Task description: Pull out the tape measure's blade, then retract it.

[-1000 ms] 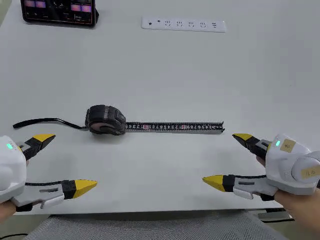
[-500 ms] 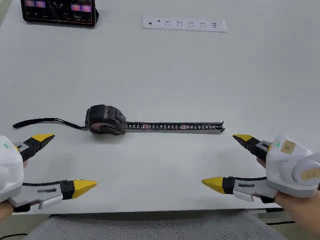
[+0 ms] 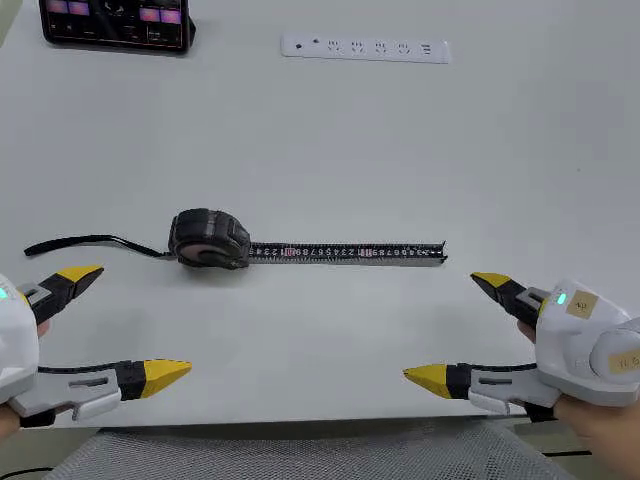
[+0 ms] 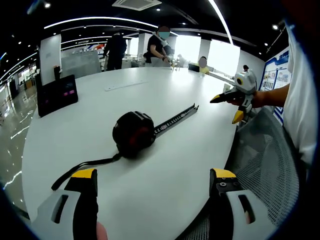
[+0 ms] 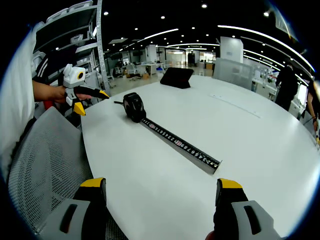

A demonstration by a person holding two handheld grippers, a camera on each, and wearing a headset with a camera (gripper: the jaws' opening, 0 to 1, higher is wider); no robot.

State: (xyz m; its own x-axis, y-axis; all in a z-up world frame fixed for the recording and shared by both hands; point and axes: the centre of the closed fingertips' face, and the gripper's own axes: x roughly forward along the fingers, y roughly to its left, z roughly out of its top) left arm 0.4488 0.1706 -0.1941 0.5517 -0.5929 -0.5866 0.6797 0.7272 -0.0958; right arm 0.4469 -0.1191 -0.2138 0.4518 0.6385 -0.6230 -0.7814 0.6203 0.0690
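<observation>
Black case (image 3: pixel 210 238), blade (image 3: pixel 345 252) out, parallel to desk (image 3: pixel 330 150) front edge. Both wide apart, empty: left tongs (image 3: pixel 144 319) & right tongs (image 3: pixel 440 326). Best: steady case w/ left, brake blade tip w/ right.

My right gripper (image 5: pixel 161 186) is hovering with jaws spread wide, near the tape measure (image 5: pixel 134 107)'s blade (image 5: pixel 181 144) tip. The blade is lying extended on the table (image 5: pixel 260 145). My left gripper (image 5: pixel 94 104) is waiting beside the tape measure.

looks like a big open-plan office or lab floor: long ceiling light strips (image 4: pixel 90 19), desks (image 5: pixel 142 67) way back, metal shelving (image 5: pixel 75 27), people (image 4: pixel 116 50) standing around, power strip (image 3: pixel 365 47) on the white counter (image 3: pixel 330 150).
</observation>
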